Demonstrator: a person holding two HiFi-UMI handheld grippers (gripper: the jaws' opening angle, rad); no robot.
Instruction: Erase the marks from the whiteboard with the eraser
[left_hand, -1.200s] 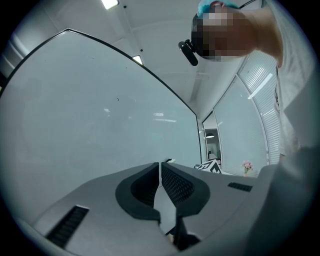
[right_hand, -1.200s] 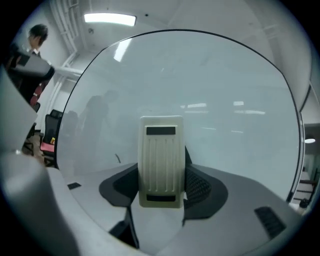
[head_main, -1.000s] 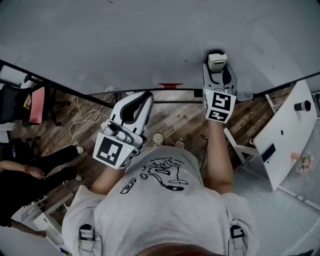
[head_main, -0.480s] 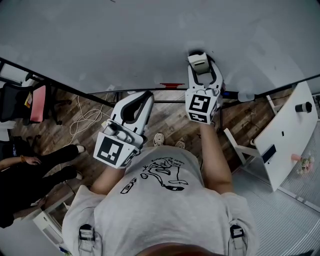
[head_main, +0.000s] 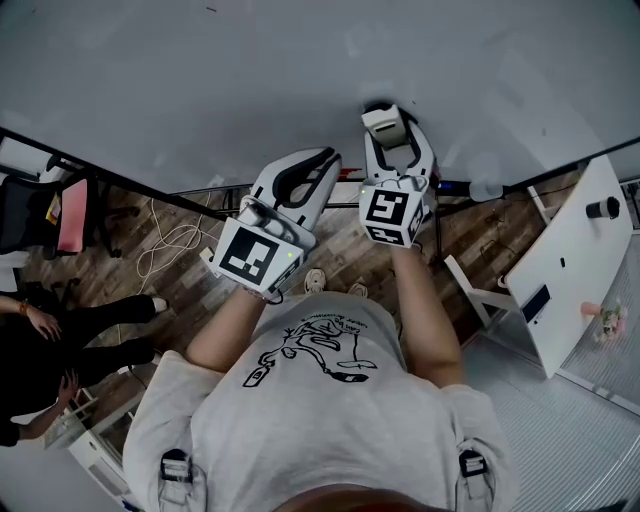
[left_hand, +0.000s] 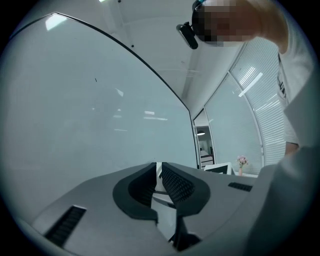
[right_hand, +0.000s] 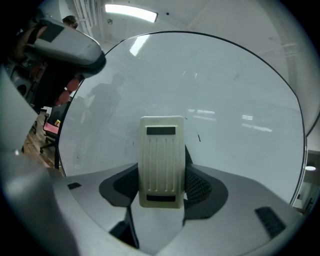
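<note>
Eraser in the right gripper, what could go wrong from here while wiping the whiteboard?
1. The eraser sticks far out past the right gripper, so pressing on the whiteboard might tilt it or lever it loose.
2. The short dark mark sits just beside the eraser's right edge, and a stroke could pass it by.
3. The left gripper, shut and empty, hangs close to the right one, so a leftward sweep may knock it.

White cables (head_main: 172, 236) lie on the wood floor (head_main: 120, 275) at left, near a red-backed chair (head_main: 70, 214). At right stands a white table (head_main: 570, 275), bearing what looks like a dark cup (head_main: 603, 210).
</note>
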